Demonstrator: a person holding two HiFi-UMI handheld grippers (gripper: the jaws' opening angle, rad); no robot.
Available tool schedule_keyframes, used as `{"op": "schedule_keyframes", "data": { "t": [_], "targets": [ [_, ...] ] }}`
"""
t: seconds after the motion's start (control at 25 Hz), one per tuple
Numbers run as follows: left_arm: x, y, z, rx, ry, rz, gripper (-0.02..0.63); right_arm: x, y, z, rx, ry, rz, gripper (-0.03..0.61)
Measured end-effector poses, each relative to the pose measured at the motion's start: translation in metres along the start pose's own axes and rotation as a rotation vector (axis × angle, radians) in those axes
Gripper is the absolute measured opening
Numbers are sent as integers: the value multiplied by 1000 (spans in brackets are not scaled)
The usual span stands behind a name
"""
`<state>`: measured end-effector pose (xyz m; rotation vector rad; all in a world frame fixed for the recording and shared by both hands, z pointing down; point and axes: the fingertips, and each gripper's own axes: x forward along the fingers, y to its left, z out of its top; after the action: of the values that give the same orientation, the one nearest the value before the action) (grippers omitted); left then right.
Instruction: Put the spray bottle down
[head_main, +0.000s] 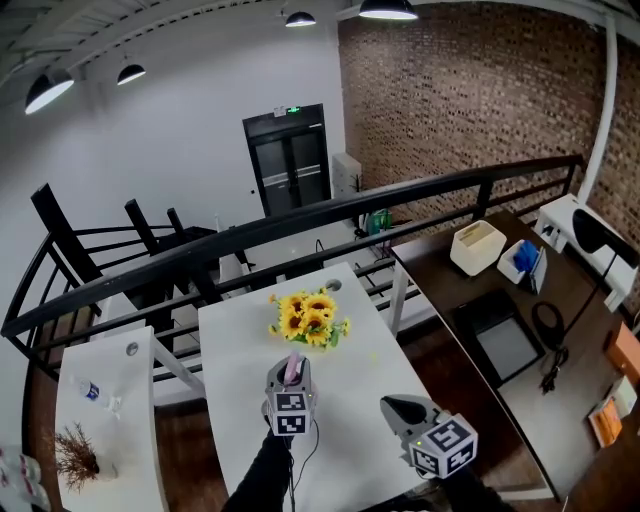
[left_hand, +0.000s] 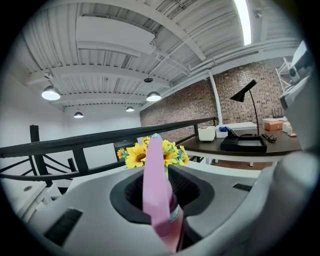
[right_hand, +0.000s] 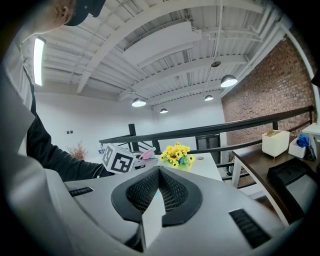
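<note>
Currently my left gripper (head_main: 290, 378) is clamped on the pink spray bottle (head_main: 294, 362), whose top sticks up past the jaws. I see it over the white table (head_main: 235, 345), just short of the sunflowers (head_main: 310, 318). I cannot tell whether its base touches the table. My right gripper (head_main: 396, 406) sits near, jaws together, nothing between them.

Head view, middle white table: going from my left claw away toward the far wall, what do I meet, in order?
Left claw shut on the pink spray bottle → sunflowers → black railing → dark double door.
</note>
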<state>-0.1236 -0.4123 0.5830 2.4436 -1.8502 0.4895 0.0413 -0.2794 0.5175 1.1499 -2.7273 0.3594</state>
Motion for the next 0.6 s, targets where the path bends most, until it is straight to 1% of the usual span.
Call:
{"op": "schedule_keyframes", "data": {
  "t": [0.08, 0.16, 0.32, 0.48, 0.6],
  "targets": [
    [-2, 0, 1, -2, -8, 2, 114, 1, 2, 1, 1, 1, 3, -21],
    [-3, -2, -1, -11, -6, -12, 124, 2, 4, 2, 0, 3, 6, -21],
    [-6, -2, -7, -30, 9, -41, 185, 6, 7, 5, -13, 0, 9, -21],
    [-20, -1, -9, -62, 2, -62, 270, 8, 14, 5, -12, -1, 17, -21],
    [-46, -1, -10, -104, -10, -56, 279, 7, 19, 6, -15, -10, 21, -21]
  ]
}}
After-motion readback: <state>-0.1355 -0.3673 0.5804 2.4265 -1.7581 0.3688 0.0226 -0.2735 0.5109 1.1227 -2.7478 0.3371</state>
